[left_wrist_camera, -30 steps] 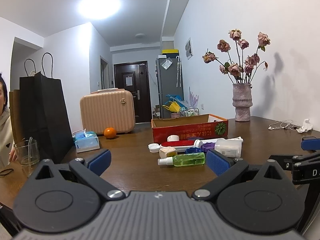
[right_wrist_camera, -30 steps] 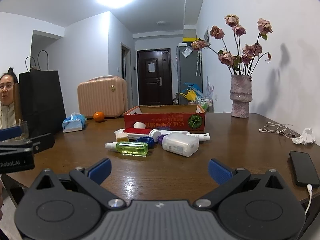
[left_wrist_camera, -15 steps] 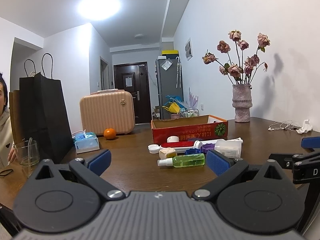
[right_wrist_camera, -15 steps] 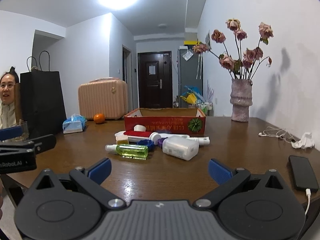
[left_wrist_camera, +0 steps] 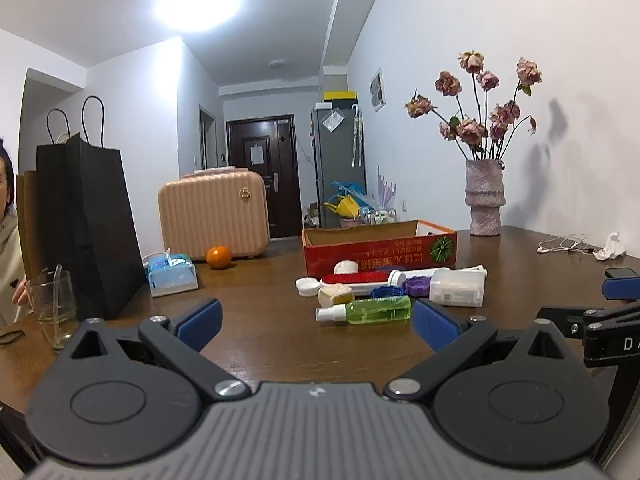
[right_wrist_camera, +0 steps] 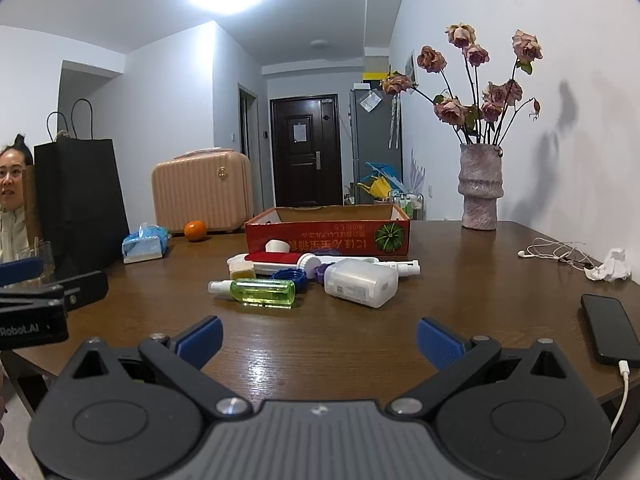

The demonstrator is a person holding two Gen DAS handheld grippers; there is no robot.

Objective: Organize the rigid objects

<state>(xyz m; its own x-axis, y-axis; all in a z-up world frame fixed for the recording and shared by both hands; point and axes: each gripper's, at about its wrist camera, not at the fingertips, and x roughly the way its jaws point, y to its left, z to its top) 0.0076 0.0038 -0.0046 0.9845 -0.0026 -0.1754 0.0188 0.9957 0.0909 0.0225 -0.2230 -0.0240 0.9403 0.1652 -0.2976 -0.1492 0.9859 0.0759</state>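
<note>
On the table (right_wrist_camera: 460, 280), just before the red box (right_wrist_camera: 328, 236), sits the clutter: green spray bottle (right_wrist_camera: 262, 293) lying on its side at the front, white plastic bottle (right_wrist_camera: 360, 283) beside it, caps and a red-and-white tube behind. That green one looks light, stiff and slick, so I'd grip it across the middle of the body. Left gripper (left_wrist_camera: 316, 316) gapes wide and empty; right gripper (right_wrist_camera: 318, 334) likewise, well short of the pile.
</note>
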